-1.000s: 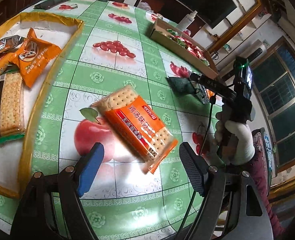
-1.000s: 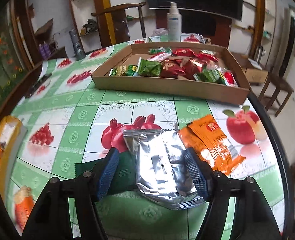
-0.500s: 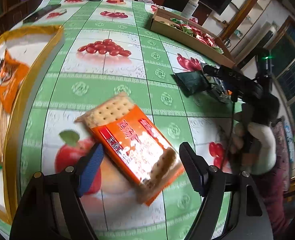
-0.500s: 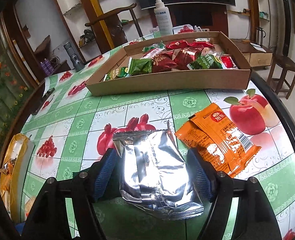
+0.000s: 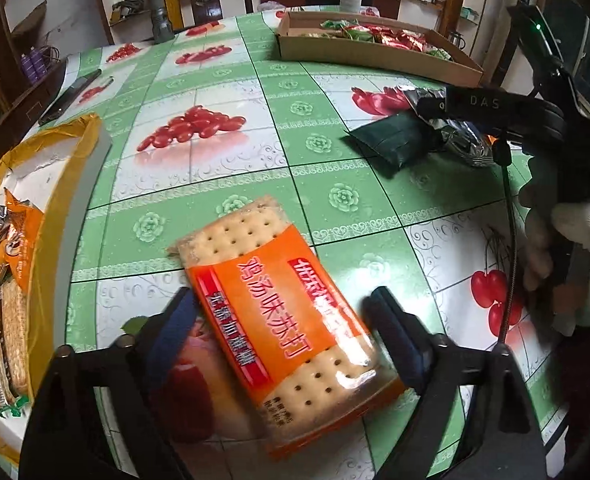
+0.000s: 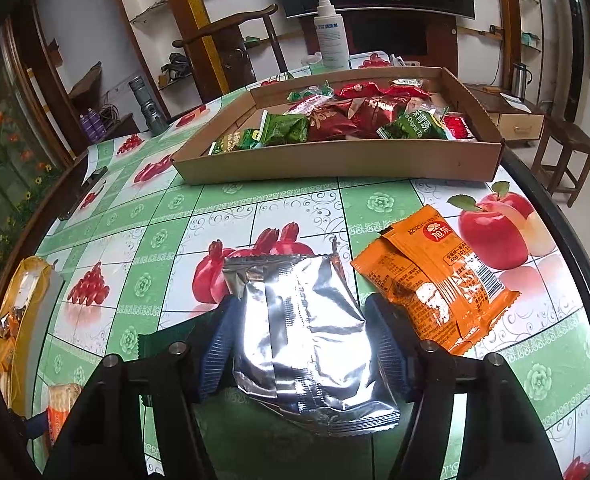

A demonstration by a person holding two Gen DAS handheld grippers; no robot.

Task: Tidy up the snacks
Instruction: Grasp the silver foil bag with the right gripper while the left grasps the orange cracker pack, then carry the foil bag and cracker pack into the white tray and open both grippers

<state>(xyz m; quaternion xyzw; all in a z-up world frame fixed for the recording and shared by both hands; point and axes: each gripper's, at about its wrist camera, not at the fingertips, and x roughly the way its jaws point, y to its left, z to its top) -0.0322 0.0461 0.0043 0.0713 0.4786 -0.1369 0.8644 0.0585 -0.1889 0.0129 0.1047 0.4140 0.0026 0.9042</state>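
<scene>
An orange cracker packet (image 5: 283, 312) lies on the fruit-print tablecloth between the fingers of my left gripper (image 5: 283, 328), which is open around it. A silver foil snack bag (image 6: 307, 320) lies between the fingers of my right gripper (image 6: 303, 340), which is open with its pads close to the bag's sides. A dark green packet (image 5: 391, 138) lies partly under the silver bag. An orange snack packet (image 6: 435, 284) lies just right of the silver bag. The right gripper also shows in the left wrist view (image 5: 495, 112).
A cardboard tray (image 6: 335, 164) with red and green snacks stands at the far side. A yellow-rimmed tray (image 5: 67, 184) with cracker and orange packets sits at the left. A spray bottle (image 6: 331, 32) and a flashlight (image 6: 147, 108) stand beyond; a dark remote (image 5: 71, 96) lies far left.
My left gripper has moved forward and lower so the cracker packet now lies between its fingers. My right gripper has closed in around the silver bag.
</scene>
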